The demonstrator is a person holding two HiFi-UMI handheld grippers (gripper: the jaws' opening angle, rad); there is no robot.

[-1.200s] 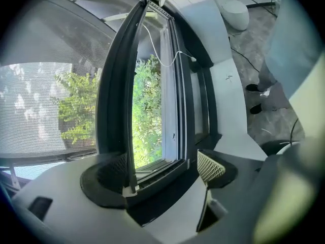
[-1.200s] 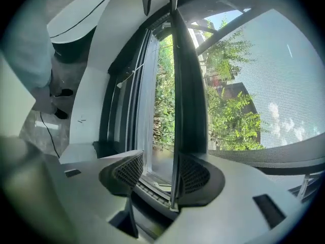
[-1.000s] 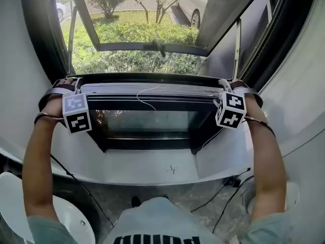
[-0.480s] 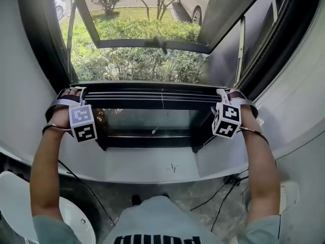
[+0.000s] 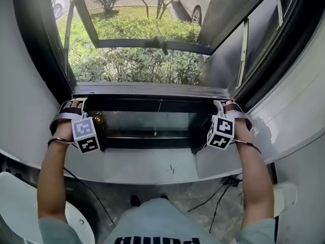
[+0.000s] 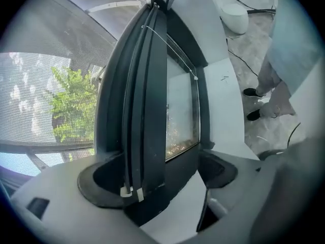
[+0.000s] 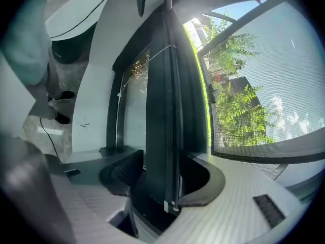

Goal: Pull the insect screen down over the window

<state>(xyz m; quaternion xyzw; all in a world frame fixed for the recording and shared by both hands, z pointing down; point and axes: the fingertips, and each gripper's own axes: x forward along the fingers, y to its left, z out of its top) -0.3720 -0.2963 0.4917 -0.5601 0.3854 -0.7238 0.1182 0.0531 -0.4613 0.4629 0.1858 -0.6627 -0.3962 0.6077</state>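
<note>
The insect screen's black bottom bar lies across the window just above the lower fixed pane. Grey mesh stretches above the bar. My left gripper is shut on the bar's left end, and my right gripper is shut on its right end. In the left gripper view the bar runs away from between the jaws of the left gripper; a thin white pull cord hangs from it. In the right gripper view the bar sits clamped in the right gripper, with mesh beside it.
Beyond the mesh, the outward-opening sash stands open over bushes. A white sill juts below the lower pane. White walls flank both arms. A white rounded fixture sits at the lower left, and cables trail on the floor.
Both grippers have come down with the bar, from near the sash's lower edge to just above the lower pane. More mesh now shows above the bar.
</note>
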